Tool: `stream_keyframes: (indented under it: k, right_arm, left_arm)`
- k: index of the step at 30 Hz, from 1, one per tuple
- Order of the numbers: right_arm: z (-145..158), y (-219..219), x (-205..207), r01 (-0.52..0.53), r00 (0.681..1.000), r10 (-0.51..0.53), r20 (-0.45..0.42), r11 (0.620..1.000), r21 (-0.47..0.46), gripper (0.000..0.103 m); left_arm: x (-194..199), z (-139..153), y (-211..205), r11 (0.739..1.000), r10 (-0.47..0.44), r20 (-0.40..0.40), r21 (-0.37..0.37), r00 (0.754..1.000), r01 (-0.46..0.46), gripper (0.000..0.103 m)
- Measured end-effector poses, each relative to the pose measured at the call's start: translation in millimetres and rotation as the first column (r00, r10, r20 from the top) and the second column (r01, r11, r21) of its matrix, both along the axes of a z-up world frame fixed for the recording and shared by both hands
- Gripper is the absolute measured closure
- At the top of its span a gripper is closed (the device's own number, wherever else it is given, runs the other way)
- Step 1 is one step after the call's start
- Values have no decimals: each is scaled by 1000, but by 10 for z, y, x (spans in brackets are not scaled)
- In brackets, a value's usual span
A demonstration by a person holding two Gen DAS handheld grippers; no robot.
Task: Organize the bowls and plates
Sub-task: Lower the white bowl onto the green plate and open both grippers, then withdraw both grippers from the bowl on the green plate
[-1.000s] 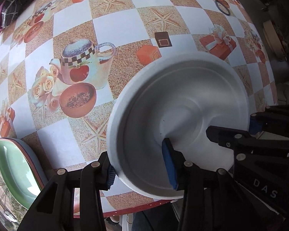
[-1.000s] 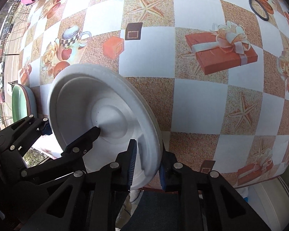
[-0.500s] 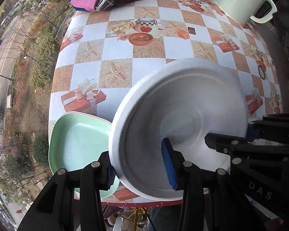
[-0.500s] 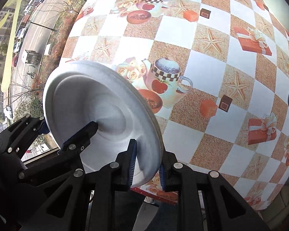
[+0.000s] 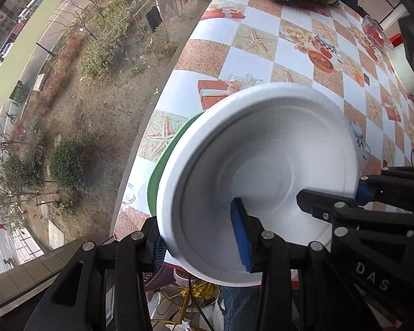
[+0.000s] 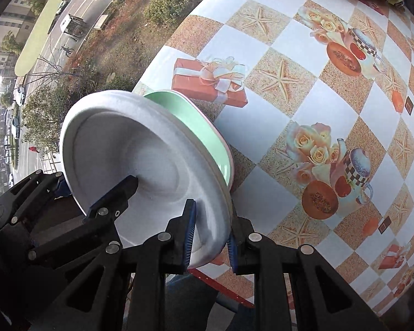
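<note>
- Left wrist view: the left gripper (image 5: 201,237) has its two fingers closed on the near edge of the white plate (image 5: 262,171). One blue pad (image 5: 241,241) lies inside the plate and the other is under the rim.
- The plate is held up in the air, over the green plate (image 5: 162,162) near the edge of the table (image 5: 207,58).
- The white plate looks like foam. It has a grainy, dull face, a thick round rim and a dip in the middle. I think it is very light and a bit soft, so a hard pinch could dent or snap it.
- The rim is the best place to hold, one side for each gripper.
- Right wrist view: the right gripper (image 6: 209,234) is also pinched shut on the white plate (image 6: 140,165), on the rim at the other side. The left gripper's finger (image 6: 116,193) reaches across the plate.
- The green plate (image 6: 201,132) lies flat on the table (image 6: 289,110), just under the tilted white plate. It looks smooth, shiny and hard, with rounded corners and a pink edge below it.
- The table has a slick cloth with checks, stars and gift boxes. A plate could slide on it.
</note>
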State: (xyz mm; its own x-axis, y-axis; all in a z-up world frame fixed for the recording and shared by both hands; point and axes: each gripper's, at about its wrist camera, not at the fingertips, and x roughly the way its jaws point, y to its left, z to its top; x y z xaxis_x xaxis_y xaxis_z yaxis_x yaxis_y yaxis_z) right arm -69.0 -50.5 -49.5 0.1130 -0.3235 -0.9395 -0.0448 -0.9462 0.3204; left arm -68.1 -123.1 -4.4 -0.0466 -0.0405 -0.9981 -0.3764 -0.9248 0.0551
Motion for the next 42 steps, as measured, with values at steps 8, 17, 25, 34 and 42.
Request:
stream_keyframes:
  k: [8, 17, 25, 34, 42]
  right_arm:
    - [-92, -161, -33, -45, 999, 44, 18, 998, 39, 80]
    - [-112, -251, -82, -45, 999, 45, 1, 997, 60, 78]
    - [154, -71, -16, -6, 998, 12, -68, 997, 81, 1]
    - [320, -20, 112, -65, 988, 87, -125, 984, 166, 1]
    - [369, 150, 99, -31, 991, 50, -125, 988, 151, 1]
  left_arm:
    - [9, -192, -89, 1000, 22, 15, 6, 1000, -22, 59]
    - [89, -119, -131, 999, 6, -60, -36, 998, -8, 32]
    - [145, -15, -174, 996, 12, -81, -90, 997, -20, 22]
    - [98, 26, -135, 996, 19, -57, -83, 998, -24, 22]
    - [84, 39, -136, 995, 10, -115, -92, 993, -21, 22]
